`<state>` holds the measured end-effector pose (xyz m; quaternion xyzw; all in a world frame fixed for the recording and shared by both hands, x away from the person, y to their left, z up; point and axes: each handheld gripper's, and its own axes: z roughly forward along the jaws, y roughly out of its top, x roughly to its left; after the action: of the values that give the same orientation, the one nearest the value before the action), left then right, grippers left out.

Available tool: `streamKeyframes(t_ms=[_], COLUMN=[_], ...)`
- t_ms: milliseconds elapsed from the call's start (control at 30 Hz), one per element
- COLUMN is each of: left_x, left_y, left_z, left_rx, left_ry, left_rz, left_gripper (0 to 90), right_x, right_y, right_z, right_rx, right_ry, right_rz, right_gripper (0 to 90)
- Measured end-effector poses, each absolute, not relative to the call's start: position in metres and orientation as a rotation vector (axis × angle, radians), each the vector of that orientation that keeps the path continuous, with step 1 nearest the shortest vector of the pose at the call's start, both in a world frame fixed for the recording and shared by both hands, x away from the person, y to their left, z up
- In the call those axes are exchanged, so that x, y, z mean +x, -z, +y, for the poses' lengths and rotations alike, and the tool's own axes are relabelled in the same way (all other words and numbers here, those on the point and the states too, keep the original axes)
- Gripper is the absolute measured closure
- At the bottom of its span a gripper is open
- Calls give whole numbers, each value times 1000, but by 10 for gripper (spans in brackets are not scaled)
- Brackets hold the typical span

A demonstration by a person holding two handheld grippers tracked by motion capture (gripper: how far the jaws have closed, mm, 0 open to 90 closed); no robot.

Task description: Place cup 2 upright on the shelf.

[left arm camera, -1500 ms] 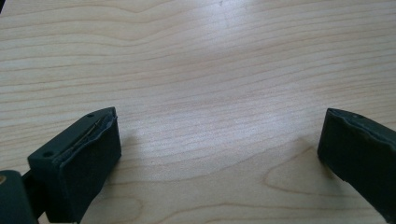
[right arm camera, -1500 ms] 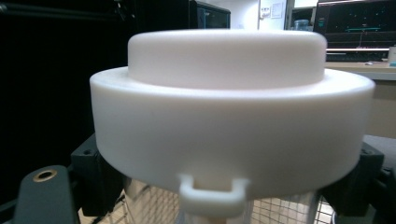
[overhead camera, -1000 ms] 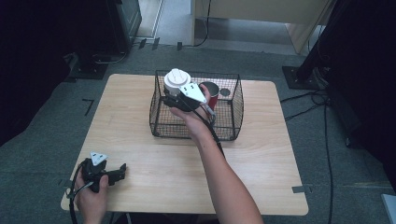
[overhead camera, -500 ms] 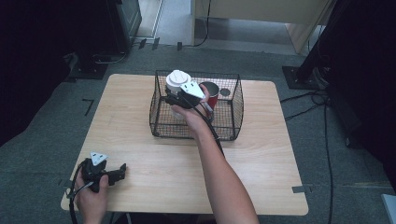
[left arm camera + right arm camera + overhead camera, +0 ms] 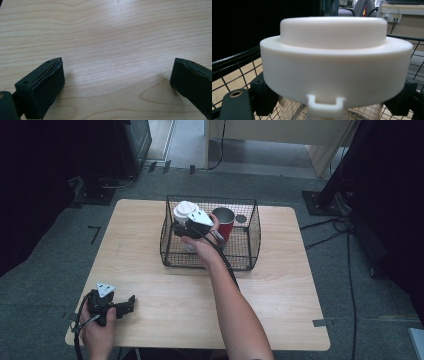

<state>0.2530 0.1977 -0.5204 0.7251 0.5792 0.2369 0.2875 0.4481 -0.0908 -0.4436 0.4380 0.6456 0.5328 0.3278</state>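
White-lidded cup (image 5: 185,213) stands upright (lid up) in right gripper (image 5: 181,231).

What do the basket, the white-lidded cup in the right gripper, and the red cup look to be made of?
Basket: black wire mesh, probably coated metal, seen as an open grid. White-lidded cup: matte white lid, likely plastic, with a moulded tab; the body below looks clear, held between the right gripper jaws. Red cup: glossy red outside, greyish inside, possibly metal.

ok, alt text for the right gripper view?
Close up, a white lid on a clear cup, with the right gripper and its black jaws either side just below the lid. Behind it, the black wire basket on a wooden table.
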Motion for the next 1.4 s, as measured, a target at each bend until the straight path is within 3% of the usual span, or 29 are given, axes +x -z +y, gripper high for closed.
streamKeyframes(t_ms=[533,967,1400], left_x=[253,253,253], left_y=[520,520,520], left_z=[198,198,198], left_rx=[1941,1941,1941], left_ry=[-633,-633,-633], left_rz=[1545,1545,1545], left_gripper=[0,0,0], right_x=[447,442,439], right_y=[438,434,421], right_z=[-100,-103,-111], right_rx=[1153,1054,983], right_ry=[-1389,-1356,-1390], right_rz=[1784,1827,1803], right_gripper=[152,28,1])
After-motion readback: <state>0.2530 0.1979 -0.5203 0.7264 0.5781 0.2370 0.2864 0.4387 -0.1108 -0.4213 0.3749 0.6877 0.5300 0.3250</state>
